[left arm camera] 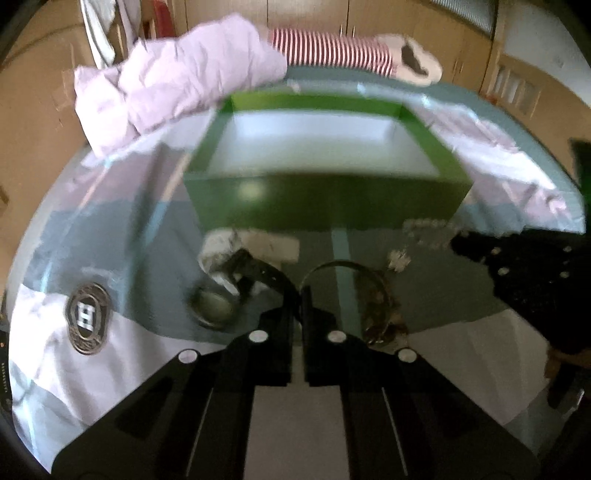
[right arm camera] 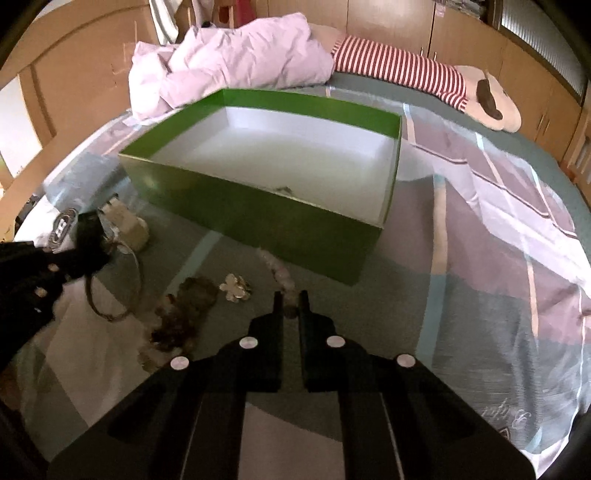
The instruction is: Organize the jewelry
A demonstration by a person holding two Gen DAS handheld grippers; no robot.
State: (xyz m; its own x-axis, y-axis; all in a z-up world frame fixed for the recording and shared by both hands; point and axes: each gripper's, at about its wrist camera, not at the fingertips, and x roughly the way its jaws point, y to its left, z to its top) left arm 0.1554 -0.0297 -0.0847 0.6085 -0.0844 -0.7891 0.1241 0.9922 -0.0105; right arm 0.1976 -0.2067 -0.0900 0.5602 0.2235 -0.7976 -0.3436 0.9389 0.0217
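Jewelry lies on the bedspread (right arm camera: 480, 258) before the green box (right arm camera: 258, 206); left gripper (left arm camera: 299, 295) pinches a thin hoop (left arm camera: 343, 266), right gripper (right arm camera: 291, 301) nips a bead strand (right arm camera: 277, 271), both due for lifting boxward.

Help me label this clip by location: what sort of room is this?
Most likely a bedroom. The work happens on a bed sheet, with a crumpled pink duvet and a striped plush toy at the far end, and wooden wardrobe doors behind.

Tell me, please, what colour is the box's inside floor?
White, inside green walls; the box shows best in the right wrist view.
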